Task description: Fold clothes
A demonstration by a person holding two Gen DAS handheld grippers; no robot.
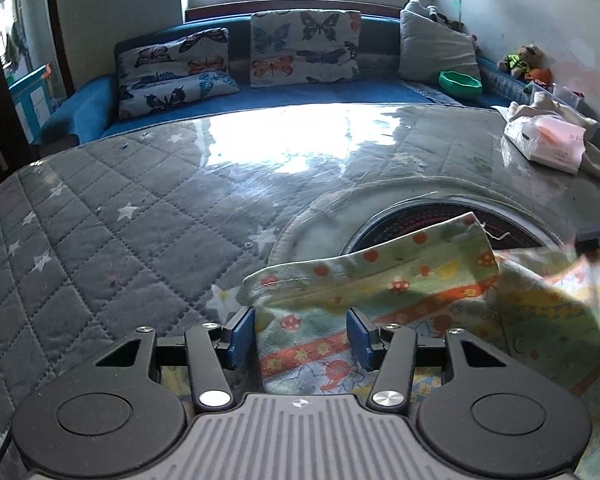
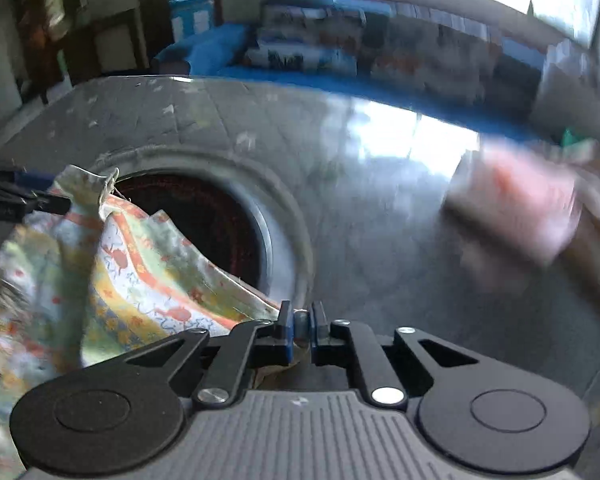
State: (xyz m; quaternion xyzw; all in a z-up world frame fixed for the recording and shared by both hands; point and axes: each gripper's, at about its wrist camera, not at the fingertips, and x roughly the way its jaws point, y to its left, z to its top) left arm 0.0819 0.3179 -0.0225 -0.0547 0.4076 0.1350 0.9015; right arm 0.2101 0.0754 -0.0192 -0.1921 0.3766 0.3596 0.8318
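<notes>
Surface: grey quilted table cover with white stars, under clear plastic, blue sofa behind. Printed garment: crumpled at the near edge, partly over a dark round opening. Left gripper: jaws wide, straddling the cloth's hem. Right gripper: jaws narrow, apparently pinching a garment corner; view blurred. Pink tissue pack: far right.

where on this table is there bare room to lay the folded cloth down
Free: the grey quilted star-print table cover, left of the round dark opening, up to the blue sofa. Crowded: the near right, under the patterned cloth, and the far right corner with the pink tissue pack.
</notes>
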